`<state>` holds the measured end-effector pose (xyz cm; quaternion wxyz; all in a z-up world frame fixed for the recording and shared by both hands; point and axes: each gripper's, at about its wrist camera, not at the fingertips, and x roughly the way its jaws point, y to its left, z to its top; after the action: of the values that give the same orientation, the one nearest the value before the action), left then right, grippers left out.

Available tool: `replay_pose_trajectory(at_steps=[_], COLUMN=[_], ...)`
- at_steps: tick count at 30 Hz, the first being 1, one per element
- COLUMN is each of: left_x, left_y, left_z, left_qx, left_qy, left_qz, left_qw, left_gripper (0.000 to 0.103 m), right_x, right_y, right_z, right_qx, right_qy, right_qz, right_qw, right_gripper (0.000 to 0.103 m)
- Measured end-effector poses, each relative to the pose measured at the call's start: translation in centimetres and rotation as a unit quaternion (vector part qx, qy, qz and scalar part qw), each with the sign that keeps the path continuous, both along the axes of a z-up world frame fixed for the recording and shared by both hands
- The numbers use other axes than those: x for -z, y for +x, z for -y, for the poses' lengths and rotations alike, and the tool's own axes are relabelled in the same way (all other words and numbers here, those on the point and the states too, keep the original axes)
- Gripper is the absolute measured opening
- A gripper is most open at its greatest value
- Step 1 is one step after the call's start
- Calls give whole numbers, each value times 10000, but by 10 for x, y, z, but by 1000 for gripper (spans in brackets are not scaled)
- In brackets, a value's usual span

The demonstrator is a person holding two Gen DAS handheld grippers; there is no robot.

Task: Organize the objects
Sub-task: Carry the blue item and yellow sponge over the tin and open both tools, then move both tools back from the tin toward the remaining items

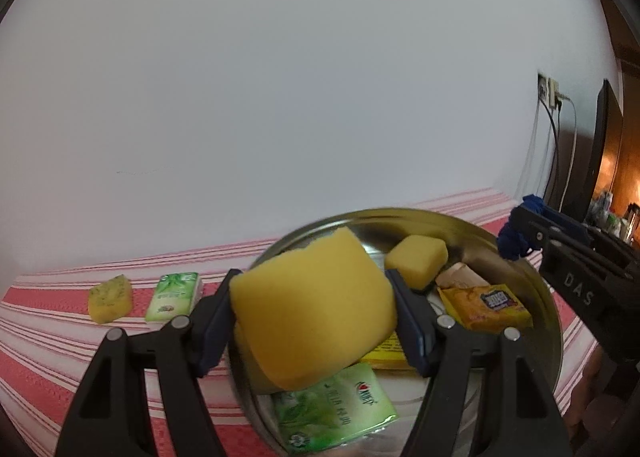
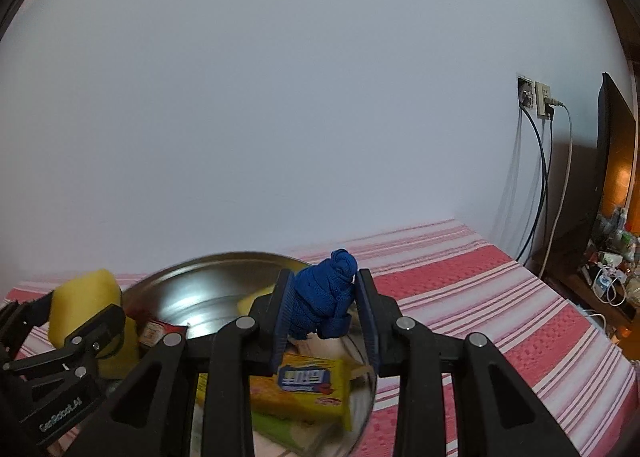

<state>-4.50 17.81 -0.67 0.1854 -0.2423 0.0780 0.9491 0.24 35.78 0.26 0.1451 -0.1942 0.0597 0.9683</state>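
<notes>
While the left tool point(image 1: 314, 321) squeezes a big yellow sponge point(image 1: 312, 309) between its two blue pads, it hangs over the near side of a shiny metal bowl point(image 1: 548, 297). The right tool point(image 2: 324, 305) is nearly shut, pinching a knotted blue rope point(image 2: 324, 293) above the bowl's right side.

I think the sponge is light and squashy, so a grip across its middle should hold. The rope looks soft and floppy; grabbing the fat part of the knot seems best.

Inside the bowl lie a small yellow sponge point(image 1: 418, 261), a yellow snack pack point(image 1: 488, 307), a green tissue pack point(image 1: 332, 409) and something pale I cannot make out. The bowl is getting full, so new things may land on top of others.

Left of the bowl, on the red striped bed point(image 1: 36, 337), wait a spotted sponge point(image 1: 110, 299) and another green pack point(image 1: 172, 297), side by side near the far edge. Cables hang down the wall past the bed's right corner.
</notes>
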Motion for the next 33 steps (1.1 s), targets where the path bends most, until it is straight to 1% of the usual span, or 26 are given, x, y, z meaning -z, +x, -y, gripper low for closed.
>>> replay_pose_trajectory(at_steps=[4, 8, 11, 13, 14, 15, 16, 17, 18, 19, 22, 23, 27, 29, 33], left_x=[3, 10, 12, 11, 8, 7, 6, 7, 5, 3, 0, 0, -2, -3, -3], left_y=[-5, -14, -18, -17, -18, -17, -16, -19, -16, -14, -12, -12, -15, -13, -11], left_z=[-9, -23, -25, -25, -17, -17, -17, -23, -22, -22, -22, -21, -11, -6, 7], left_qx=[-41, -117, -149, -162, -136, -79, -41, 0, 4, 18, -23, -79, -179, -189, -264], left_qy=[-145, -270, -325, -267, -243, -266, -274, -270, -239, -245, -390, -412, -279, -275, -334], left_qz=[167, 414, 494, 493, 497, 507, 510, 485, 382, 275, 124, 108, 198, 88, -30], left_qw=[9997, 9987, 9981, 9983, 9984, 9983, 9983, 9985, 9990, 9993, 9992, 9991, 9993, 9994, 9991], left_gripper=[70, 71, 72, 73, 78, 82, 96, 102, 103, 103, 103, 103, 103, 103, 103], right_x=[5, 7, 8, 9, 9, 9, 11, 13, 15, 15, 13, 13, 22, 24, 27], right_y=[-7, -9, -10, -12, -13, -14, -16, -18, -18, -16, -4, -1, 8, 11, 22], right_z=[5, 4, 2, 0, -1, -2, -4, -6, -8, -10, -14, -17, -23, -29, -22], right_qx=[-6, 11, -117, -313, -517, -661, -917, -1176, -1265, -1284, -1144, -1067, -627, -365, 148], right_qy=[119, 66, -123, -322, -514, -644, -895, -1236, -1418, -1527, -1557, -1588, -1665, -1590, -1234], right_qz=[180, 231, 245, 230, 219, 226, 257, 295, 293, 242, -26, -99, -172, -211, -388], right_qw=[9998, 9997, 9996, 9987, 9971, 9955, 9914, 9849, 9813, 9796, 9812, 9815, 9839, 9864, 9915], right_gripper=[34, 34, 34, 34, 34, 36, 41, 47, 59, 67, 74, 74, 74, 74, 74])
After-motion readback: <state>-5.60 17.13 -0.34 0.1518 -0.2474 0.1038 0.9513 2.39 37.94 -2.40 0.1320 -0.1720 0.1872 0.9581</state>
